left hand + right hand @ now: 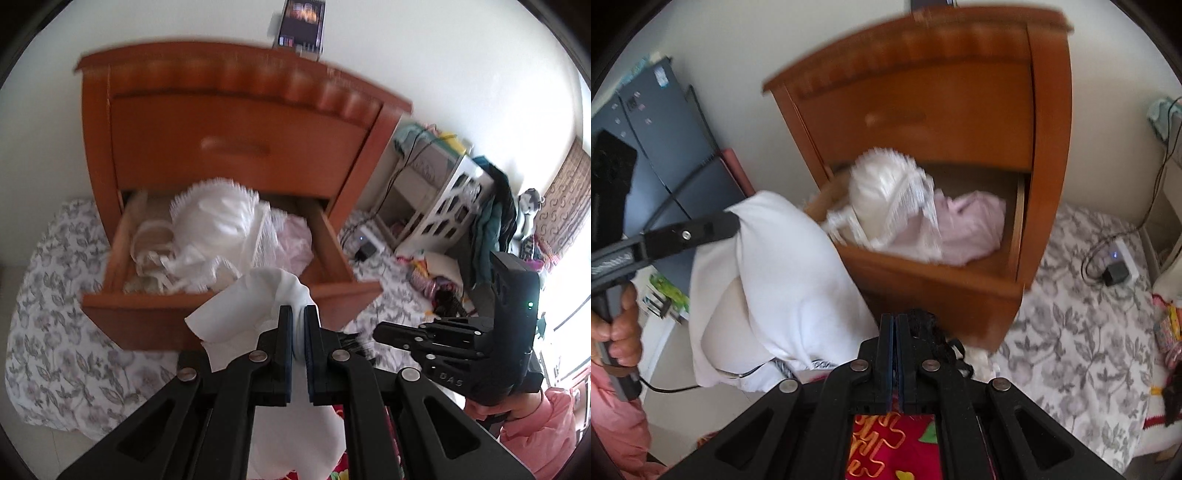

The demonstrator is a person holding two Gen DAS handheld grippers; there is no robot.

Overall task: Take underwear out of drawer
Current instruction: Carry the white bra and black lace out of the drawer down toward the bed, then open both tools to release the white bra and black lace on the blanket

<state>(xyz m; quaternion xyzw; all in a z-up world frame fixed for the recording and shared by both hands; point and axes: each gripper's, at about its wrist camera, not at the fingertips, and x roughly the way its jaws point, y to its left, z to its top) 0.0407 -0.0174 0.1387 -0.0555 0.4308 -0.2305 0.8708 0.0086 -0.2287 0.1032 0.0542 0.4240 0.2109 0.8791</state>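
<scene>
The nightstand's lower drawer [147,321] [942,291] stands pulled out. Inside lie a white lacy bra [218,218] [886,195] and a pink garment [295,240] [971,221]. My left gripper [299,314] [733,221] is shut on a white piece of underwear [251,306] [783,280], which hangs in front of the drawer. My right gripper [894,321] [384,330] is shut on a black lace garment [925,325], low in front of the drawer's right corner. Both grippers are outside the drawer.
The wooden nightstand [229,122] [1049,147] stands on a grey floral sheet [55,295] [1089,332]. A white shelf unit [443,206], clothes and a power strip [1123,258] lie to the right, a dark cabinet [665,147] to the left. Red patterned cloth [886,443] lies below.
</scene>
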